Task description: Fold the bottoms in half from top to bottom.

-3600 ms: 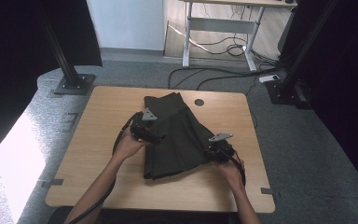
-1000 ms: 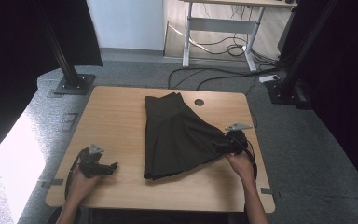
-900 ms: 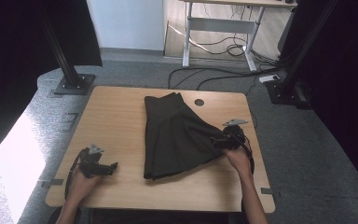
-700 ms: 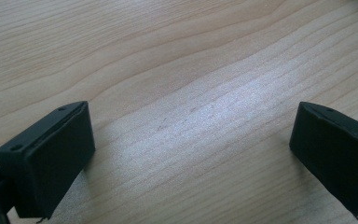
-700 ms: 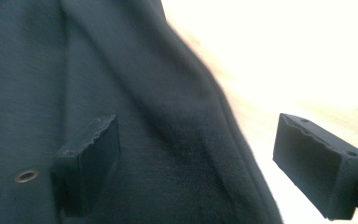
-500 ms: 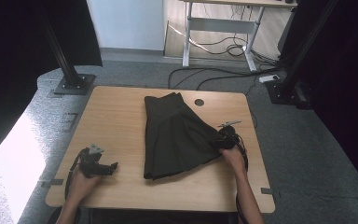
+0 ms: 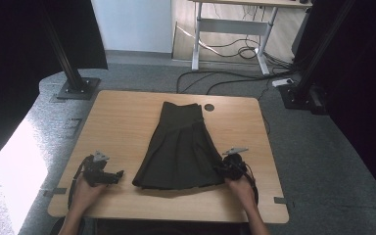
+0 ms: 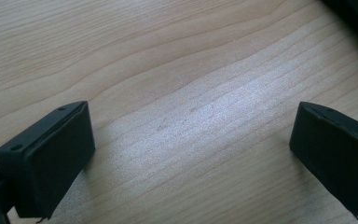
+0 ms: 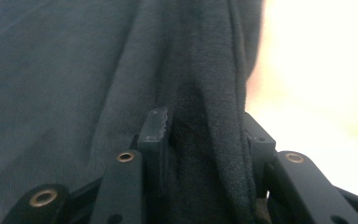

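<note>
Dark skirt [image 7: 181, 147] mid-table [image 7: 122, 117], long axis front to back, waistband away from the person, hem near, right gripper [image 7: 226, 168] pinching the hem's right corner, pulled nearer since before, left gripper [image 7: 108, 175] spread wide left of the skirt.

Light wood worktop [image 7: 122, 122], round hole [image 7: 209, 107] near far edge. Dark skirt [image 7: 181, 147] lies flat at middle, hem toward near side.

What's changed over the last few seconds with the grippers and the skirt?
The left gripper let go of the dark skirt and drew back to the table's near-left corner, open. The right gripper pulled the hem in leftward, still clamped. Waistband unmoved.
</note>
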Available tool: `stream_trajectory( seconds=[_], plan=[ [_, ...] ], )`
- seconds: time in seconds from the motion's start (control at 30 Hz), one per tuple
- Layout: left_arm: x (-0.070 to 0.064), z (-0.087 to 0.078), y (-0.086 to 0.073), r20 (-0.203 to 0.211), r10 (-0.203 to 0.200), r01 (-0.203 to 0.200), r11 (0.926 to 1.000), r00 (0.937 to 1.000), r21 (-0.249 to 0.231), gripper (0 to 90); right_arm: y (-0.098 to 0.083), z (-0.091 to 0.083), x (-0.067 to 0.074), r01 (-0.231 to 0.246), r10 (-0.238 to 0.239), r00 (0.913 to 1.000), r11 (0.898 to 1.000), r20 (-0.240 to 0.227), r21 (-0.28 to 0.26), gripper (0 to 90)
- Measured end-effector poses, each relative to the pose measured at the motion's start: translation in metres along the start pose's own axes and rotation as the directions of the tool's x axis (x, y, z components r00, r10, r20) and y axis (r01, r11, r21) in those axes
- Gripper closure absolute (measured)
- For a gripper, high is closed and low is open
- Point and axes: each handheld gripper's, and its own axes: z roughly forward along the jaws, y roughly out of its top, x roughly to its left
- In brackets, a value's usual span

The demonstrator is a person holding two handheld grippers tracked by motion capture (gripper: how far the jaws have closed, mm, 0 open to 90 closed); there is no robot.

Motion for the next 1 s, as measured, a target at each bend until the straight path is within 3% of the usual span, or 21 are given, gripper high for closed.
stream_trajectory(
  seconds=[0.03, 0.1, 0.13, 0.2, 0.27, 0.4, 0.53, 0.67, 0.8, 0.9, 1.0],
  plan=[
    [0.0, 0.0, 0.0, 0.0, 0.0, 0.0, 1.0, 1.0, 0.0, 0.0, -0.005, -0.003, 0.008, 0.006, -0.006, 1.0, 1.0, -0.006, -0.007, 58.1],
    [0.0, 0.0, 0.0, 0.0, 0.0, 0.0, 1.0, 1.0, 0.0, 0.0, -0.012, -0.007, 0.021, 0.017, -0.017, 0.9998, 1.0, -0.007, 0.005, 45.2],
    [0.0, 0.0, 0.0, 0.0, 0.0, 0.0, 1.0, 1.0, 0.0, 0.0, -0.013, -0.01, 0.025, 0.033, -0.033, 0.9995, 0.999, 0.0, 0.017, 36.5],
    [0.0, 0.0, 0.0, 0.0, 0.0, 0.0, 1.0, 1.0, 0.0, 0.0, -0.01, -0.017, 0.028, 0.065, -0.065, 0.9978, 0.998, 0.015, 0.01, 27.6],
    [0.0, 0.0, 0.0, 0.0, 0.0, 0.0, 1.0, 1.0, 0.0, 0.0, 0.001, -0.025, 0.025, 0.063, -0.063, 0.9977, 0.998, 0.027, -0.028, 21.8],
    [0.0, 0.0, 0.0, 0.001, 0.001, -0.001, 1.0, 1.0, 0.0, 0.0, 0.038, -0.029, 0.015, 0.084, -0.08, 0.9956, 0.993, 0.048, -0.082, 20.6],
    [0.0, 0.0, 0.0, 0.0, 0.001, -0.001, 1.0, 1.0, 0.001, 0.0, 0.079, -0.005, 0.0, 0.076, -0.074, 0.9968, 0.995, 0.032, -0.067, 30.4],
    [0.0, 0.0, 0.0, 0.002, 0.003, -0.003, 1.0, 1.0, 0.001, 0.0, 0.102, 0.031, -0.006, 0.066, -0.066, 0.9976, 0.998, 0.023, -0.019, 49.2],
    [0.0, -0.001, -0.001, 0.005, 0.004, -0.004, 1.0, 1.0, 0.0, 0.0, 0.103, 0.058, -0.01, 0.055, -0.056, 0.9979, 0.998, 0.031, 0.04, 71.9],
    [0.001, -0.001, -0.001, 0.009, 0.008, -0.008, 1.0, 0.9999, 0.0, 0.0, 0.093, 0.064, -0.014, 0.022, -0.023, 0.9997, 0.999, 0.009, 0.034, 80.2],
    [0.002, -0.003, -0.002, 0.019, 0.007, -0.007, 1.0, 0.9998, 0.001, 0.6, 0.082, 0.06, -0.017, -0.001, 0.001, 0.9999, 1.0, -0.01, 0.01, 82.9]
  ],
)
